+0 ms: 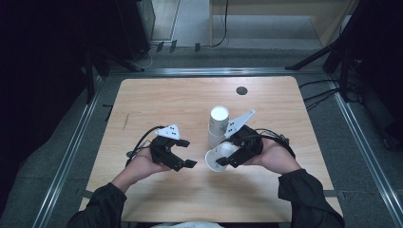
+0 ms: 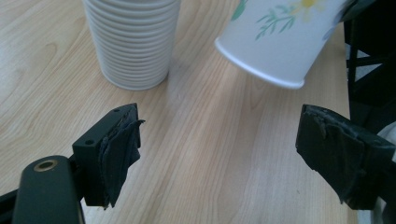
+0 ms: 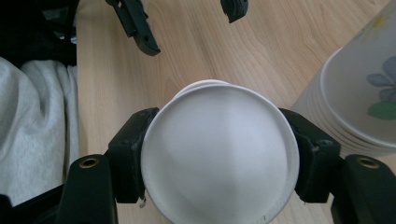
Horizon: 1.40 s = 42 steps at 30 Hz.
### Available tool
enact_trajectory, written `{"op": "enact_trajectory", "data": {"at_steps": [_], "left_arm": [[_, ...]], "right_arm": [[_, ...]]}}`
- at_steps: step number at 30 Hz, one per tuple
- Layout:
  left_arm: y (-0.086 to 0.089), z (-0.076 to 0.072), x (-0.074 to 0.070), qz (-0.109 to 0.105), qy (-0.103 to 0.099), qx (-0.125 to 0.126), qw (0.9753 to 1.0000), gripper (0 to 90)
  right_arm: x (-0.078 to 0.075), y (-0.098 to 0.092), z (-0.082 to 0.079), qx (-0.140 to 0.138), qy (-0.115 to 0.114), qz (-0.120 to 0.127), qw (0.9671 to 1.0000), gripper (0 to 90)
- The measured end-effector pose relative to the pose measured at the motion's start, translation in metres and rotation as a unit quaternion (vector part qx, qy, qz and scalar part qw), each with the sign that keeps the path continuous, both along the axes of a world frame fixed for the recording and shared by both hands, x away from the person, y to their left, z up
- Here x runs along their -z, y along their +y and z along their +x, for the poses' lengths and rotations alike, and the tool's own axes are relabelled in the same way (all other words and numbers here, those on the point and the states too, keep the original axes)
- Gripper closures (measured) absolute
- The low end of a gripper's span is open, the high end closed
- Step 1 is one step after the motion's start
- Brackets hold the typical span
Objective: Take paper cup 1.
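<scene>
An upside-down stack of white paper cups with a floral print stands at the middle of the wooden table. My right gripper is shut on a single paper cup, held tilted just above the table in front of the stack, its mouth turned toward my left gripper. In the right gripper view the cup sits between both pads, with the stack at its right. My left gripper stands open, facing the held cup and the stack, touching neither.
A dark round hole sits in the table near its far edge. Cables trail from both grippers over the table. A white cloth lies at the near edge. Metal rails and stand legs surround the table.
</scene>
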<state>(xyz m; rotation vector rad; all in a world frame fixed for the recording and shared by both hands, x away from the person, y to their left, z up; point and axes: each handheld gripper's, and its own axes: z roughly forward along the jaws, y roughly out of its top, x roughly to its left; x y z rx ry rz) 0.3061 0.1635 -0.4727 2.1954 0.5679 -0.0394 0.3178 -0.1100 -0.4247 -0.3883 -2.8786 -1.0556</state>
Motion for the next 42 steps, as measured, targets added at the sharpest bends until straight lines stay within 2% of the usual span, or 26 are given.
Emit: {"op": "enact_trajectory", "data": {"at_steps": [3,7,11,14,17,18,20,22,28,33,38,42], "left_arm": [[-0.001,-0.002,-0.001,-0.015,-0.001,0.010,0.9998,13.8],[-0.003,-0.004,-0.002,-0.022,-0.003,0.026,0.9994,13.8],[-0.007,-0.005,0.000,-0.022,0.002,0.041,0.9989,12.9],[-0.011,-0.006,0.002,-0.017,0.001,0.048,0.9987,12.9],[-0.013,-0.006,0.003,-0.021,0.001,0.053,0.9983,12.9],[-0.015,-0.007,0.003,-0.030,0.001,0.058,0.9979,12.9],[-0.016,-0.007,0.003,-0.033,0.002,0.061,0.9976,12.9],[-0.018,-0.008,0.003,-0.038,0.001,0.065,0.9972,12.9],[-0.020,-0.010,0.003,-0.039,-0.005,0.074,0.9965,12.9],[-0.021,-0.011,0.002,-0.049,-0.011,0.077,0.9958,13.0],[-0.020,-0.012,0.000,-0.059,-0.018,0.085,0.9945,14.3],[-0.020,-0.013,0.000,-0.058,-0.022,0.089,0.9941,16.1]], "right_arm": [[0.006,0.000,0.000,-0.002,0.003,0.015,0.9999,33.7],[0.012,0.000,-0.004,-0.012,0.000,0.036,0.9993,33.8],[0.020,-0.001,-0.007,-0.007,-0.002,0.044,0.9990,33.8],[0.022,0.000,-0.007,-0.006,0.000,0.045,0.9990,33.9],[0.022,0.002,-0.007,-0.008,0.000,0.047,0.9989,33.8],[0.022,0.004,-0.007,-0.010,0.004,0.059,0.9982,33.9],[0.022,0.005,-0.007,-0.010,0.008,0.066,0.9977,33.8],[0.021,0.006,-0.006,-0.012,0.017,0.085,0.9962,33.9],[0.020,0.010,-0.006,-0.013,0.023,0.099,0.9948,34.2],[0.017,0.014,-0.006,-0.017,0.038,0.126,0.9911,34.4],[0.016,0.017,-0.006,-0.021,0.046,0.137,0.9893,34.5],[0.015,0.016,-0.005,-0.020,0.055,0.150,0.9870,34.5]]}}
